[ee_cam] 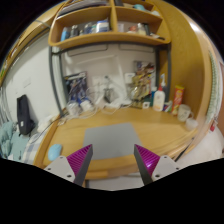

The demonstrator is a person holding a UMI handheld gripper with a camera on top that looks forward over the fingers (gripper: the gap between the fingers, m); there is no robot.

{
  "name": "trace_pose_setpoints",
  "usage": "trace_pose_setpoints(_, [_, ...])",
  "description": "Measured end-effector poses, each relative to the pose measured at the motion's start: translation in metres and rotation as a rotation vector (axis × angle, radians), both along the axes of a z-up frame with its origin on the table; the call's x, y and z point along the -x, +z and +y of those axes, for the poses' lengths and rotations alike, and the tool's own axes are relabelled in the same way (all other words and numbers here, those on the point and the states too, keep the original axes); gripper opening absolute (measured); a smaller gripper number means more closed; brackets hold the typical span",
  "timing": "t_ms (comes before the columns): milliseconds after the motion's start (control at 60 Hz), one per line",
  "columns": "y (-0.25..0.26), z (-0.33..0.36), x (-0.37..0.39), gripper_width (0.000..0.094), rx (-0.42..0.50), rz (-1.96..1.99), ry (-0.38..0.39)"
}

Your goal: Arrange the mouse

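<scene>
My gripper [113,160] is open, its two magenta-padded fingers [80,160] apart with nothing between them. It hovers over the front of a wooden desk [70,135]. A grey rectangular mouse mat [110,134] lies on the desk just beyond the fingers. I cannot make out a mouse anywhere in this view.
Bottles and jars [158,97] stand at the back right of the desk. Wooden shelves [110,40] hang above against the wall. A dark object [25,115] stands at the left, with cloth-like clutter [12,140] below it. Small items sit at the desk's back middle [85,103].
</scene>
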State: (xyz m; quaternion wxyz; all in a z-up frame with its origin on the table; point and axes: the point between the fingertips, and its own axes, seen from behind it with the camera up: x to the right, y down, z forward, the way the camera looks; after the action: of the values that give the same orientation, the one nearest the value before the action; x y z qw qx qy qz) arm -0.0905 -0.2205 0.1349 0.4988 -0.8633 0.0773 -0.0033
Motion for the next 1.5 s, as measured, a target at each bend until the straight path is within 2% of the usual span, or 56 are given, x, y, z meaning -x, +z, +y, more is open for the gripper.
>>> trace_pose_setpoints(117, [-0.053,-0.009,0.088,0.0824,0.046,0.046,0.088])
trace_pose_setpoints(350, [-0.1,0.015,0.215,0.0828,0.103,0.067,0.258])
trace_pose_setpoints(550, [-0.131,0.055,0.271,0.0829,0.148,0.05,0.31])
trace_pose_setpoints(717, [-0.145,0.089,0.288,0.0826,0.167,0.029,0.3])
trace_pose_setpoints(800, [-0.145,0.102,0.288,0.0768,0.164,0.01,0.28])
trace_pose_setpoints(833, [-0.146,0.105,0.289,0.0683,0.168,0.005,0.275])
trace_pose_setpoints(867, [-0.147,0.109,0.29,0.0652,0.171,0.007,0.272])
trace_pose_setpoints(900, [-0.147,0.109,0.289,0.0536,0.172,0.006,0.264])
trace_pose_setpoints(1033, [-0.147,0.107,0.29,0.0462,0.162,0.026,0.263])
trace_pose_setpoints(1117, [-0.148,0.106,0.29,0.0366,0.161,0.031,0.274])
trace_pose_setpoints(1133, [-0.148,0.106,0.29,0.0402,0.164,0.028,0.278])
trace_pose_setpoints(1150, [-0.148,0.106,0.291,0.0333,0.165,0.026,0.283])
trace_pose_setpoints(1267, [-0.148,0.108,0.293,0.033,0.179,0.012,0.315])
trace_pose_setpoints(1350, [-0.137,0.106,0.295,0.0333,0.19,-0.006,0.368])
trace_pose_setpoints(1417, [-0.107,0.109,0.296,0.0332,0.15,0.005,0.405])
trace_pose_setpoints(1500, [-0.055,0.123,0.275,0.0331,0.078,-0.011,0.415])
